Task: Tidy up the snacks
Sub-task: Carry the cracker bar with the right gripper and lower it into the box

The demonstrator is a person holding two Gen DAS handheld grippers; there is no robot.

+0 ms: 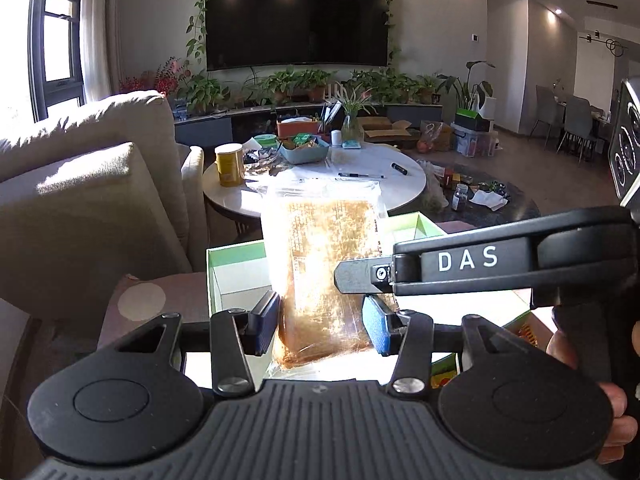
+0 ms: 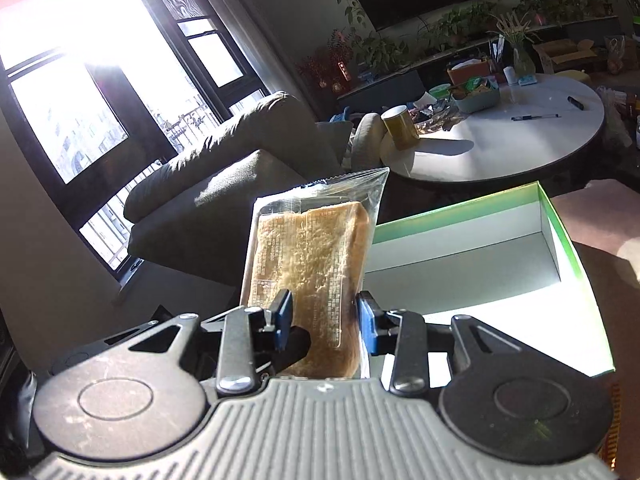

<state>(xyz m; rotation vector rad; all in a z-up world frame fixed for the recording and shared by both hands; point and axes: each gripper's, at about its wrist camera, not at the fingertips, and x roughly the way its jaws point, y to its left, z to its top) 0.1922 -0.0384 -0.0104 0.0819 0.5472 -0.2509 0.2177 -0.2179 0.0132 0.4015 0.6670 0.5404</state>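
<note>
Clear plastic is wrapping a slab of golden toast, and this snack packet [image 1: 324, 276] is standing upright between the blue pads of the left gripper [image 1: 322, 326], which is closing on its lower part. From the right wrist view the same snack packet [image 2: 308, 264] is also sitting between the pads of the right gripper [image 2: 324, 320]; its jaws are standing wide and seem to be pressing the packet's two sides, so both tools are gripping it together. A finger of the right gripper [image 1: 480, 260], marked DAS, is crossing in front of the packet in the left view, and part of a person's hand [image 1: 616, 416] is showing at the right edge. The packet is hanging above the near end of an open white box with a green rim [image 2: 556, 224], whose inside is lying bare in sunlight. Beyond the box a round white table [image 1: 408, 184] is carrying a yellow can [image 1: 229, 164], a teal tray of snacks [image 1: 304, 152] and a pen [image 1: 362, 176]. A beige sofa [image 1: 80, 184] is standing to the left, and a dark television [image 1: 296, 16] is hanging on the far wall above a row of potted plants [image 1: 304, 84].
</note>
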